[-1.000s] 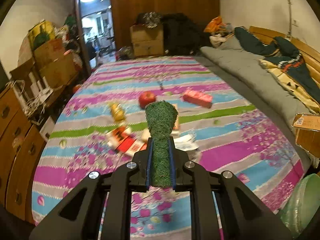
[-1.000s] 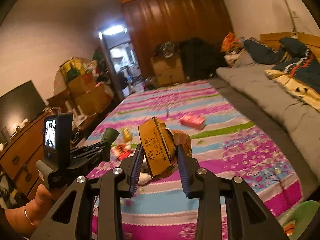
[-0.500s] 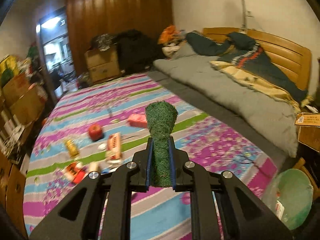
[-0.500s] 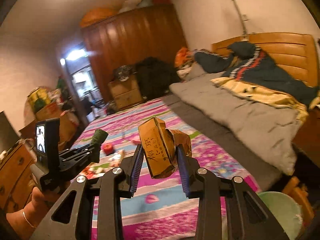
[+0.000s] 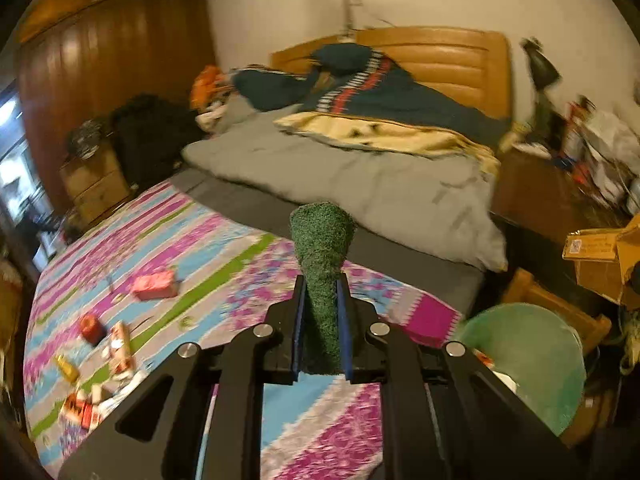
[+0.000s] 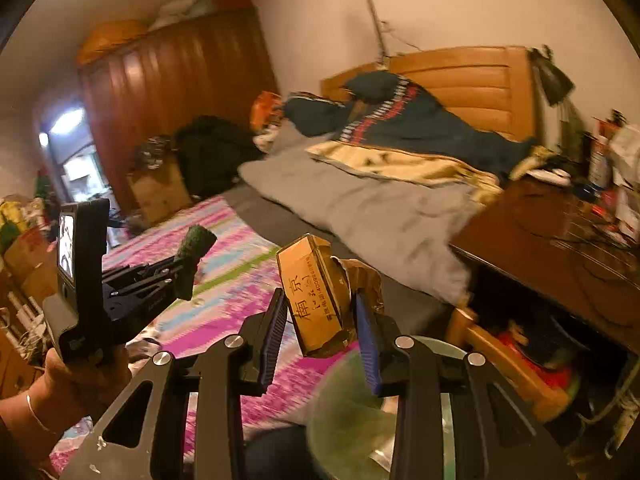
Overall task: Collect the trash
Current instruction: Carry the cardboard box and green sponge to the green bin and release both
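I had swung both grippers from the littered bedspread [image 5: 192, 264] toward the green bin [image 6: 352, 412]: right gripper [image 6: 322, 320] clamped on the gold carton [image 6: 316, 296] above it, left gripper [image 5: 322, 312] pinching the green roll [image 5: 322, 264] beside it, so drop-off looked imminent

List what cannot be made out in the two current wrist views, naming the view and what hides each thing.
- Bin contents: the green-lined bin is cut by the left hand-held gripper in the left view and blurred behind the right hand-held gripper in the right view.
- Green roll: its base is hidden between the jaws.
- Small print on the gold carton: too small.
- Litter on the striped bedspread: motion-blurred.
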Available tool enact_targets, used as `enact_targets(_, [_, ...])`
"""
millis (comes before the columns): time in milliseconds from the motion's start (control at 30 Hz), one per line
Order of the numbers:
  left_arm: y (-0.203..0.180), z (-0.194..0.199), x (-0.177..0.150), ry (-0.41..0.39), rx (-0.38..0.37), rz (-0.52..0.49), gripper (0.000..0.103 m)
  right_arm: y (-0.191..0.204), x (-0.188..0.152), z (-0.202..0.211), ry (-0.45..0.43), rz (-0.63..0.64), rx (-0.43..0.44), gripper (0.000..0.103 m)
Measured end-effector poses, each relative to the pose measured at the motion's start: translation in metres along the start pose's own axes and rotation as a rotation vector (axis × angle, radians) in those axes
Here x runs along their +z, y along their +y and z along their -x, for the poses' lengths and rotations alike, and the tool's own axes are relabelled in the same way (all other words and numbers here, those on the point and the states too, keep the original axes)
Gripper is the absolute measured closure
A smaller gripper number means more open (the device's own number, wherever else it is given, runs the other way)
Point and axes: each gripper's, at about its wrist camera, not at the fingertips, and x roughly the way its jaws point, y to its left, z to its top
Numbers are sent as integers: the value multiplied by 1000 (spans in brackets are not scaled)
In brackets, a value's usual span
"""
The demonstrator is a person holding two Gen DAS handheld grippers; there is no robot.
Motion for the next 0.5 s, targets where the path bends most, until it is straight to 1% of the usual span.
enact_targets(100, [-30,-6,2,9,-49,-62,90,-30,-7,9,19,-31,-59,67])
enact_targets(233, [-66,-14,-2,29,-117,-136,90,-61,-18,18,40,-97,-93,67])
enact_targets(333, [-89,-21,-6,50,-142,-173,90,-75,-27,21,56,-122,-110,67])
enact_targets(500, [-113,-29,-14,85,-196,-217,90,-83,-37,19,83,-137,-117,67])
